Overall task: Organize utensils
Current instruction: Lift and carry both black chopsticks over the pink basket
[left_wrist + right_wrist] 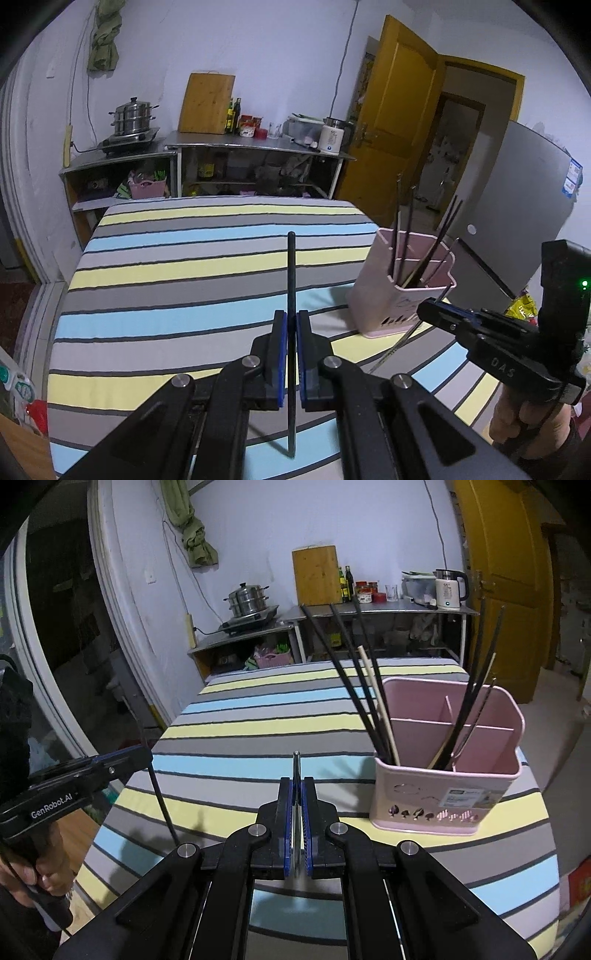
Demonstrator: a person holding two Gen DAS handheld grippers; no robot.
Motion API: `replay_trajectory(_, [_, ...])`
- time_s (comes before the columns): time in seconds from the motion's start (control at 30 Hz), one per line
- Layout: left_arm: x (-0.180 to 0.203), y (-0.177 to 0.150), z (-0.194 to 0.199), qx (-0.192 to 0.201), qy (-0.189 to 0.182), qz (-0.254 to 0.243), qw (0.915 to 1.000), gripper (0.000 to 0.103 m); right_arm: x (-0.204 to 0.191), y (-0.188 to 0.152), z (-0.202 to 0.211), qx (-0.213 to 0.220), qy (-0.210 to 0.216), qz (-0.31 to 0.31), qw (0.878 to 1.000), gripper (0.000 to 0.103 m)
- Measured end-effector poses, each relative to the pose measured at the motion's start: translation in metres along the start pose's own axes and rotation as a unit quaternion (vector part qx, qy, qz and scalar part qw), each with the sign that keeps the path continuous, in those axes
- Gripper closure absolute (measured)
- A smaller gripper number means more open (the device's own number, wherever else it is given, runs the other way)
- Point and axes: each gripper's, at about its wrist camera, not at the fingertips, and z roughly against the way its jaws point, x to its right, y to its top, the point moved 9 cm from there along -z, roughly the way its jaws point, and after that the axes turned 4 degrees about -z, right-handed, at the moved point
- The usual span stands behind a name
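Two handheld grippers hang over a striped table (184,258), each w/ one utensil clamped.

The left gripper (291,354) is clenched on a black chopstick (291,280), which stands near upright between the blue pads (282,354), its top well above them and its lower end below. The right gripper (296,819) is clenched on a thin metal utensil (296,771), seen edge-on, so whether it is a spoon, fork or knife handle can't be told.

The pink holder (443,797) sits ahead and to the right of both grippers, near the right one, farther from the left. It is split into compartments. Black chopsticks (351,686) and a pale one lean in its near-left cell; more dark sticks lean in a middle cell; the far cells look bare.

Step in hand, as judged: carry each piece over the holder and drop it in by kind. To do it well, keep the chopstick vertical, bring its lower tip clear over the rim, aim for the cell w/ the other chopsticks, avoid knocking the leaning ones, lower before letting go. The metal piece prob. belongs in a separate cell.
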Motion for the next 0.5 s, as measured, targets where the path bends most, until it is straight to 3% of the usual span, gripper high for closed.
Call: replay_trajectory(0.5, [0.042,0.033,0.005,0.018,-0.040,-0.015,0.9989,0.099,0.016,0.011,0.022,0.025,-0.011,-0.012,1.000,0.098])
